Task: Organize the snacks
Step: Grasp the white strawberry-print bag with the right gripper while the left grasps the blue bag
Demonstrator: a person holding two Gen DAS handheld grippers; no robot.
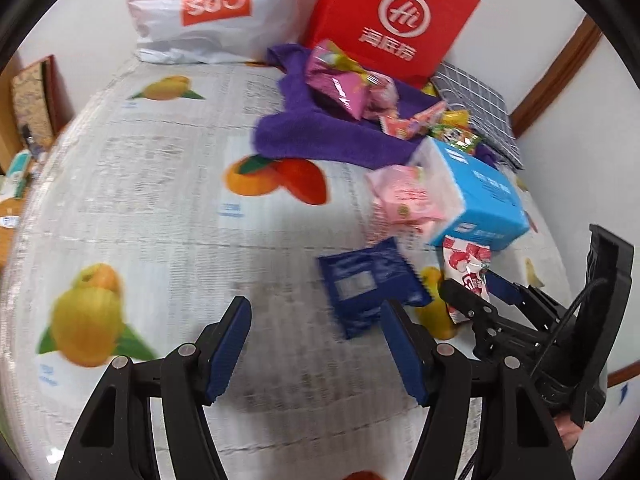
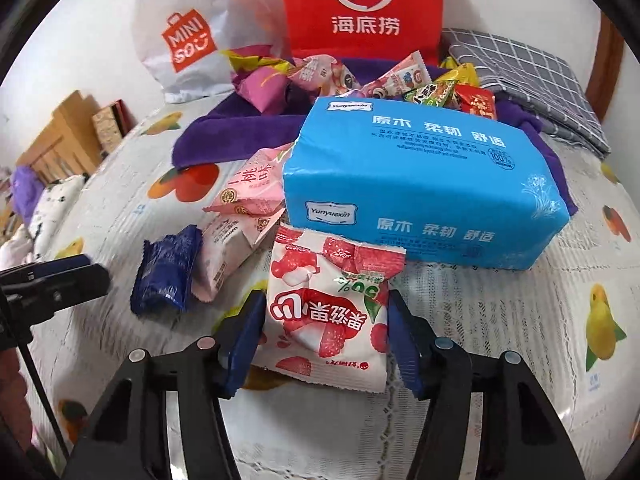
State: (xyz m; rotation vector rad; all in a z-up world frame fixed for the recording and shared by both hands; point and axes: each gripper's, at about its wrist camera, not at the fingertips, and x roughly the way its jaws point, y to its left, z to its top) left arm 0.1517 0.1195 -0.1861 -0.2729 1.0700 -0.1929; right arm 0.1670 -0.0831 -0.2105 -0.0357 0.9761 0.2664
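Snack pkt (image 2: 328, 316) is sitting betw right tool (image 2: 326, 340) fingers, just in front of tissue pack (image 2: 420, 184); wrapped bar (image 2: 166, 272) is lying to its left; snack pile (image 2: 360, 76) is lying behind.

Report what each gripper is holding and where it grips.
The right gripper clamps the red-and-white strawberry snack packet by its two side edges. The left gripper is open and holds nothing.

White plastered walls (image 2: 100, 8) enclosed the room, edged with brown wooden trim (image 1: 556, 76) far right of the claw. Fruit-printed white tablecloth (image 1: 160, 200) lay beneath the claw. Wooden furniture (image 2: 60, 136) stood far left. Lighting was even and diffuse.
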